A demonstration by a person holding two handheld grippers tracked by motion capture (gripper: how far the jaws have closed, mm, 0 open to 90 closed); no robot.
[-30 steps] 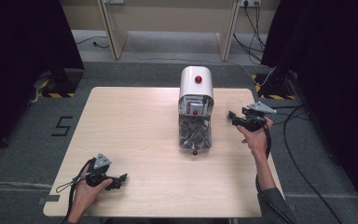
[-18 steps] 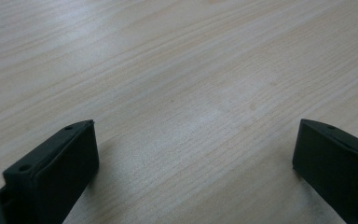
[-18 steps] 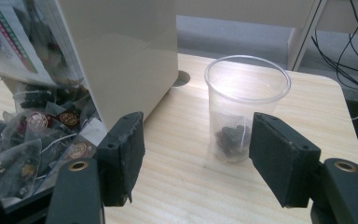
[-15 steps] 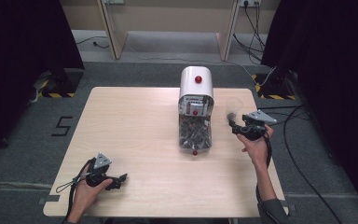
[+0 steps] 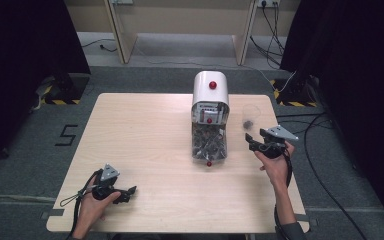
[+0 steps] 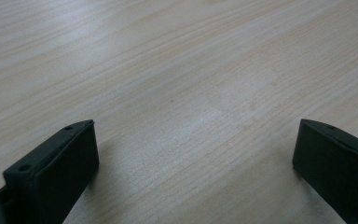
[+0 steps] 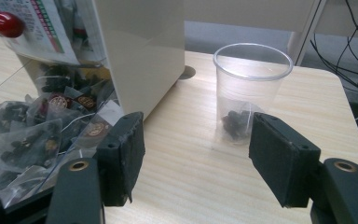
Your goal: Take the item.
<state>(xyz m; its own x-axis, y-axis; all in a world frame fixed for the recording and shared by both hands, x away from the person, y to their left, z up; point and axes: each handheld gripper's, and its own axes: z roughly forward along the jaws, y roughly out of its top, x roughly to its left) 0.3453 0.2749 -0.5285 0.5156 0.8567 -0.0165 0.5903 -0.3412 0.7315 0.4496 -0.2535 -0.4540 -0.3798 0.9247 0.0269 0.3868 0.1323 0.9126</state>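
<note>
Facing the plastic cup (image 7: 251,88) with right claw (image 7: 205,158) apart and empty; risks tipping that light cup if squeezed off-centre. Left claw (image 6: 191,163) apart, idle on table (image 6: 168,70).

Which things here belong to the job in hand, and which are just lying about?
In the job:
- right gripper, open, facing the cup
- clear plastic cup with a dark packet inside
- white dispenser and its tray of packets

Lying about:
- left gripper, open, idle over the table
- cables on the floor
</note>
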